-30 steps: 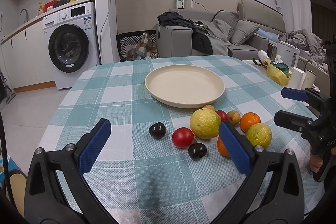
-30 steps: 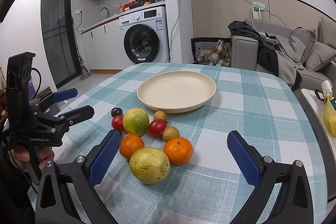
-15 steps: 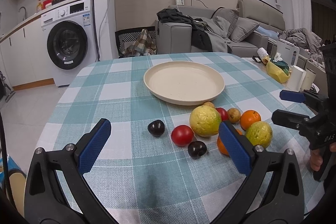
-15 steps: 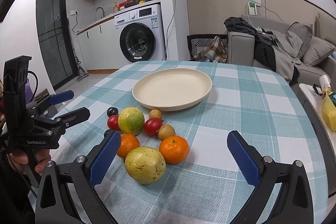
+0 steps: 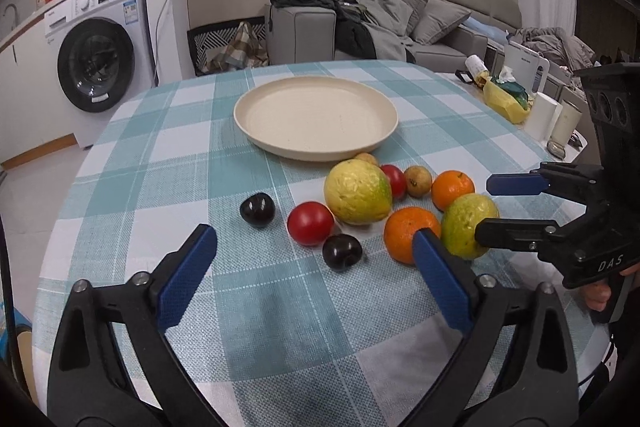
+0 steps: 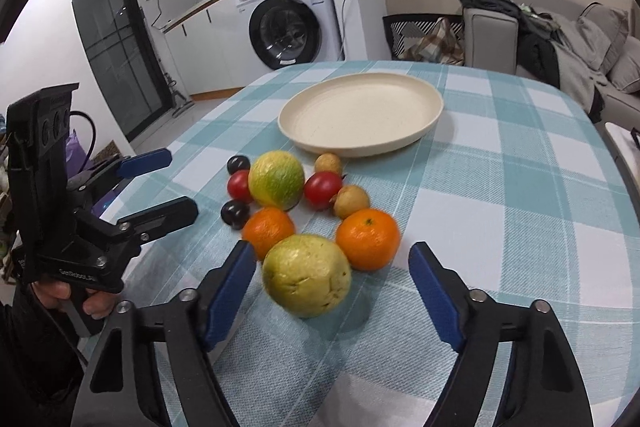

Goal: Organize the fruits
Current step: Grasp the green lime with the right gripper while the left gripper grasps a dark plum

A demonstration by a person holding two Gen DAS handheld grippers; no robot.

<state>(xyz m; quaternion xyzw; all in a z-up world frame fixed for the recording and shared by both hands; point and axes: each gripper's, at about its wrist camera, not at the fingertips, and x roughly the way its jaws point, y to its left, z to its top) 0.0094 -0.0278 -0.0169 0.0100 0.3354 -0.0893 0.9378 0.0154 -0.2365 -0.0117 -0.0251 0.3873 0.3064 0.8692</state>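
Note:
An empty cream plate point(image 5: 316, 117) point(image 6: 362, 113) sits mid-table. Loose fruit lies in front of it: two yellow-green guavas point(image 5: 357, 193) point(image 6: 306, 275), two oranges point(image 5: 408, 233) point(image 6: 368, 239), two red tomatoes point(image 5: 310, 223) point(image 6: 322, 190), two dark plums point(image 5: 257, 209) point(image 5: 342, 251) and small brown fruits point(image 5: 418, 181). My left gripper point(image 5: 314, 279) is open and empty, just short of the plum and tomato. My right gripper point(image 6: 332, 291) is open, its fingers either side of the near guava, not touching it. It also shows in the left wrist view point(image 5: 496, 209).
The table wears a teal checked cloth point(image 5: 168, 163). A yellow bag, paper rolls and a white appliance point(image 5: 520, 95) stand beyond the right edge. A washing machine point(image 5: 96, 63) and a grey sofa point(image 5: 400, 23) are behind.
Both grippers have moved forward toward the fruit. The right gripper has come down around the near guava. No fruit has moved.

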